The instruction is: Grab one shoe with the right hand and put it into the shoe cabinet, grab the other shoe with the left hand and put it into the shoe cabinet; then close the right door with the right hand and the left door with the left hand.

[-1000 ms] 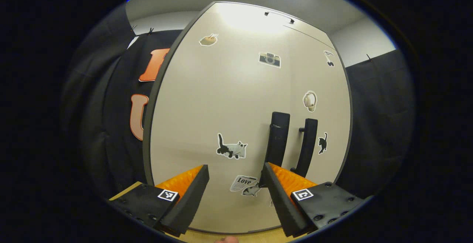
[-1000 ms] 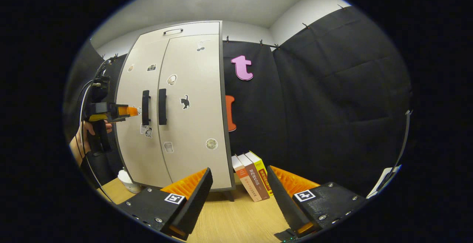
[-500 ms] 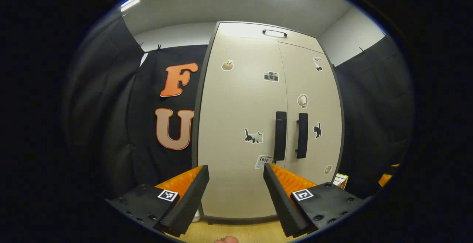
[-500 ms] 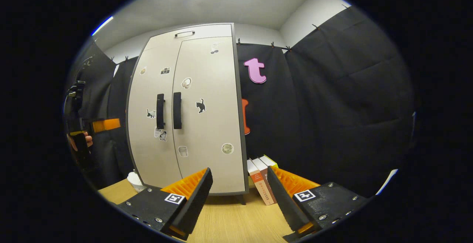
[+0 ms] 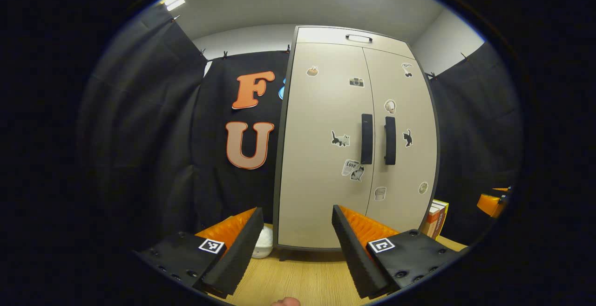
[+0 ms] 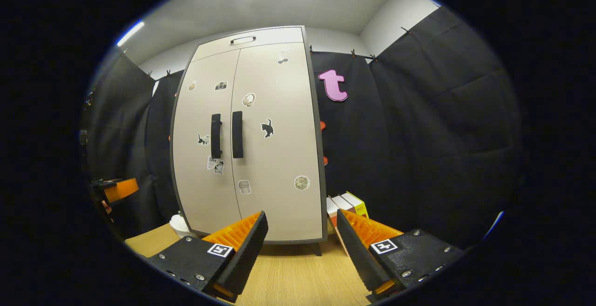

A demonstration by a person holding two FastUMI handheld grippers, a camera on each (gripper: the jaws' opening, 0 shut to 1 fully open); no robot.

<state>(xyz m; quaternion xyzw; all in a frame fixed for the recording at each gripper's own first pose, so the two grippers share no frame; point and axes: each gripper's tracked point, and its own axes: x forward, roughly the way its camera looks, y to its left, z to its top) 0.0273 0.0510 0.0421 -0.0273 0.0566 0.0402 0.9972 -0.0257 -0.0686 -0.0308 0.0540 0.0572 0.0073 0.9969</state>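
Beige shoe cabinet [image 5: 326,157] stands upright on the wood worktop [image 5: 298,278], both doors shut flush, w/ two dark vertical handles side by side at the centre seam: left door handle [image 5: 367,139], right door handle [image 5: 390,140]. Small stickers dotted over both door fronts. Shoes can't be seen, doors closed.

Left gripper [image 5: 297,245] hangs back from the cabinet, fingers spread wide apart, nothing between them, not touching anything. Small white object [image 5: 263,248] sits on the worktop just beside the cabinet's left bottom corner. Books [image 5: 435,217] lean near the cabinet's right side. Part of the right gripper [image 5: 493,202] shows at the far right edge of the left gripper view.

Right gripper view: cabinet [image 6: 260,157] ahead and a bit left, doors closed. Right gripper [image 6: 300,245] also well apart from it, fingers wide open and empty, over bare worktop [image 6: 288,278]. Books [image 6: 347,203] stand just right of the cabinet base, by the black cloth wall. Left gripper [image 6: 116,188] shows at the far left, away from the cabinet.
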